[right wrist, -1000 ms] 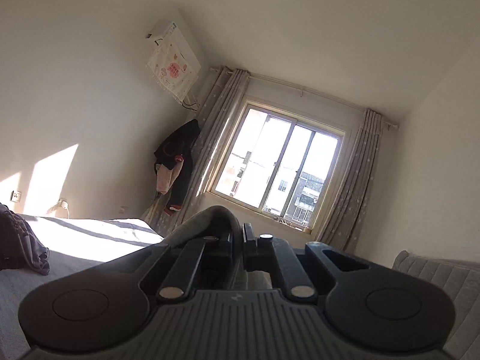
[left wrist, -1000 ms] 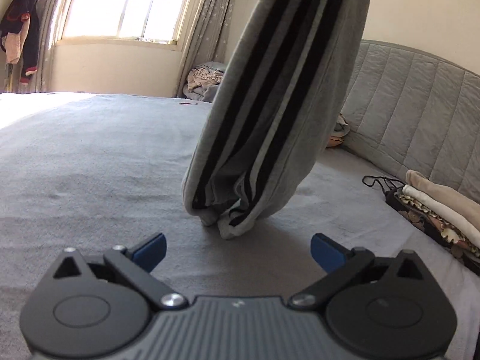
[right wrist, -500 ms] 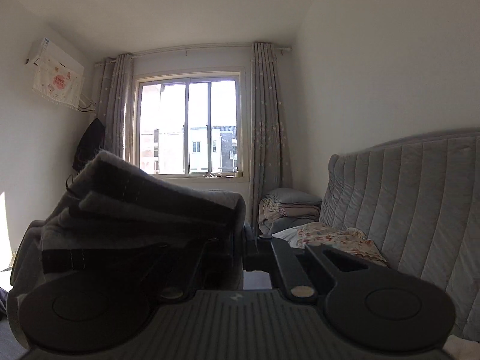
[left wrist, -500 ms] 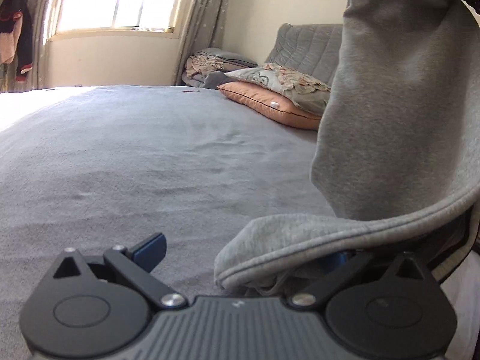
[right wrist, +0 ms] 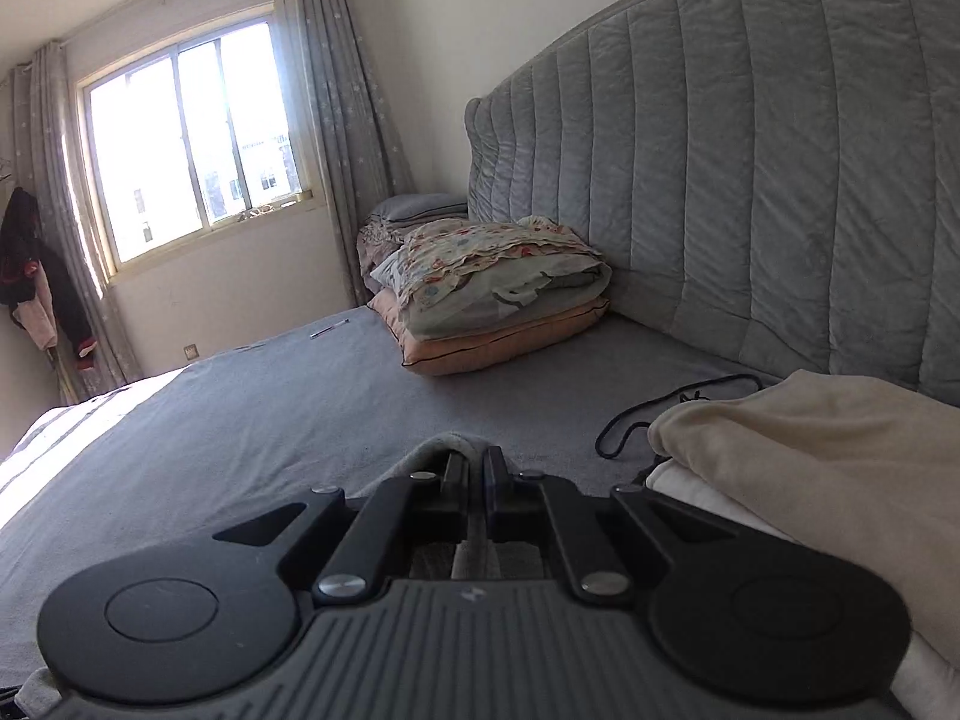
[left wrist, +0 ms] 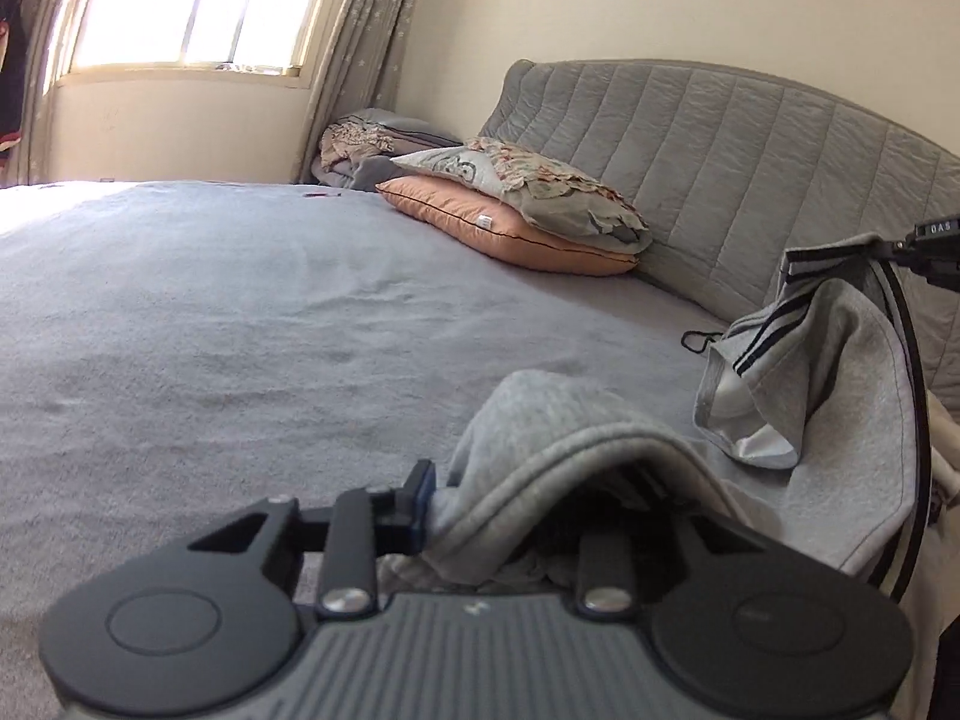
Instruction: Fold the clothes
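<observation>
Stretching between both grippers, the grey striped trousers (left wrist: 840, 396) hang above the bed (left wrist: 240, 312) near its headboard edge; the left gripper (left wrist: 480, 504) just closed on them, the right gripper (right wrist: 474, 480) clamps them.

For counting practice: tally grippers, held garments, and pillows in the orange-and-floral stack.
Held garments: 1 (grey striped garment)
Grippers: 2 (left gripper, jaws just been closing on it; right gripper, shut on it)
Pillows: 2 (orange pillow, floral pillow)
Total: 5

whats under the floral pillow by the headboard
An orange pillow lies directly under the floral pillow, on the grey bed. Its middle is covered; only its edges show.
</observation>
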### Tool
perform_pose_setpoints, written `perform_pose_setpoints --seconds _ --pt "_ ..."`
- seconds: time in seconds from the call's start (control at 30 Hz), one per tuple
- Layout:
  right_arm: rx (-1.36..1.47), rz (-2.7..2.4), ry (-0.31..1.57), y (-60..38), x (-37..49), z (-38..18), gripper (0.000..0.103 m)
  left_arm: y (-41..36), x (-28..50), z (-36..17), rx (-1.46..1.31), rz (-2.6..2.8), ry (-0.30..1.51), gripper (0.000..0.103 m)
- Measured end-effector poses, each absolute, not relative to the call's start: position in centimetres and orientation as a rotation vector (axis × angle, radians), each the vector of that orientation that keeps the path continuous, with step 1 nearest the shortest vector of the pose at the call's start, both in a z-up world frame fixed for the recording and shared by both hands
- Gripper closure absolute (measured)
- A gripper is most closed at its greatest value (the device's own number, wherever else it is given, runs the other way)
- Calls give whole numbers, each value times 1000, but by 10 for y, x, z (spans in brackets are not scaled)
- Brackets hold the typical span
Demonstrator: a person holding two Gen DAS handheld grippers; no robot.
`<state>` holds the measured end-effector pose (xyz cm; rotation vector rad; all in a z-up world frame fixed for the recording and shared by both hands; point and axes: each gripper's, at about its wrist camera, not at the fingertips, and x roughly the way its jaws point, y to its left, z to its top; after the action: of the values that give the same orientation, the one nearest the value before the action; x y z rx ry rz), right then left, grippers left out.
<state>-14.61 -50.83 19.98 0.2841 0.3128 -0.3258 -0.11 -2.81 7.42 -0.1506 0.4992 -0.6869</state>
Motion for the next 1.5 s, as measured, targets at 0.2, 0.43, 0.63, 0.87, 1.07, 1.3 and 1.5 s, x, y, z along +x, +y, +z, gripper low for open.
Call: perform_pose_setpoints --seconds 0.2,0.43,0.63,0.87,1.07,1.3,1.5 --pt "262 -189 76 -375 -140 264 98 59 -8 162 -392 -528 324 83" --pt "434 -265 -40 -296 -167 242 99 133 -30 234 -381 -278 168 78" --pt "645 -458 595 -357 -131 50 92 146 43 124 -480 -169 560 69" --pt "372 -442 586 -348 -64 61 81 158 54 77 -550 -124 632 68" --pt "175 -212 446 -305 9 116 50 151 57 81 -488 -138 614 68" --pt "-11 331 674 -159 150 96 45 147 56 85 -416 -152 588 69" --pt "-297 369 851 -82 217 64 46 146 58 85 -390 -171 581 70"
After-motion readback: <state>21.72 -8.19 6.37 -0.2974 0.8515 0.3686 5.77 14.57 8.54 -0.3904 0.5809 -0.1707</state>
